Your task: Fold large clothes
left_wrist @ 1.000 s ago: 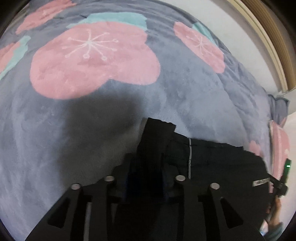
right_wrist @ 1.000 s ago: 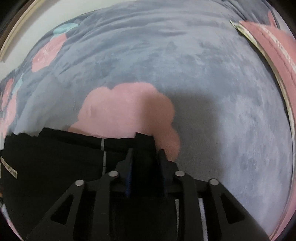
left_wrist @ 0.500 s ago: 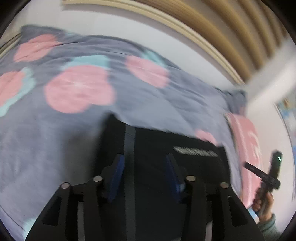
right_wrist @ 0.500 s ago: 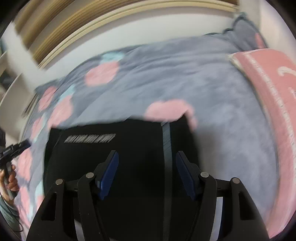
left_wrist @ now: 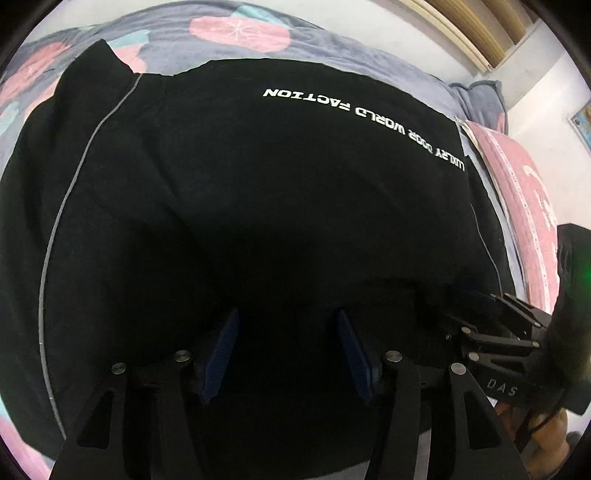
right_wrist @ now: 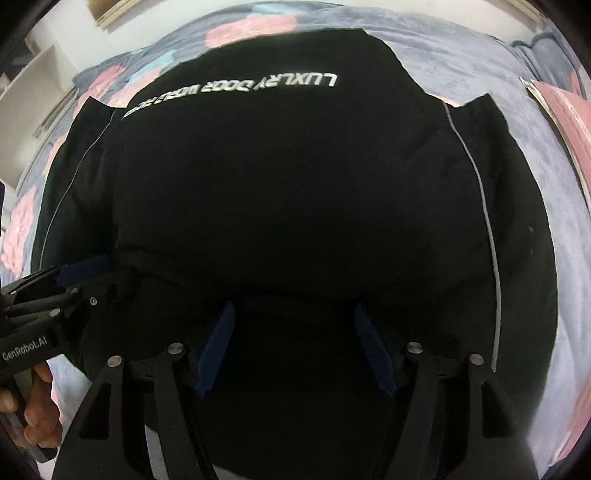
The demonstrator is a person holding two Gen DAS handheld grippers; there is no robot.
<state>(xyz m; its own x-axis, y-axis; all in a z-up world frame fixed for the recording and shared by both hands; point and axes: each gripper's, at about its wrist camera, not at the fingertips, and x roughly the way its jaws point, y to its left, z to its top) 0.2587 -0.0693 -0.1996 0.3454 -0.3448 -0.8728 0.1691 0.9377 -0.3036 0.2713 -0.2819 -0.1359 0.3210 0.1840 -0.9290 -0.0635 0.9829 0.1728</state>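
A large black garment (left_wrist: 280, 192) with white lettering and thin grey piping lies spread on the bed; it also fills the right wrist view (right_wrist: 288, 192). My left gripper (left_wrist: 288, 317) is open, its blue pads (left_wrist: 221, 350) apart just above the garment's near edge. My right gripper (right_wrist: 293, 310) is open too, blue pads (right_wrist: 218, 347) apart over the near edge. The right gripper shows in the left wrist view (left_wrist: 495, 332) at the right, and the left gripper shows in the right wrist view (right_wrist: 59, 288) at the left.
A grey blanket with pink flowers (left_wrist: 236, 29) covers the bed under the garment. A pink pillow (left_wrist: 524, 192) lies at the right edge. A white wall with wooden slats (left_wrist: 480, 37) stands behind the bed.
Both grippers were shut on black cloth one second ago; they have let go, opened and drawn back to the garment's near edge. The garment now lies spread flat.
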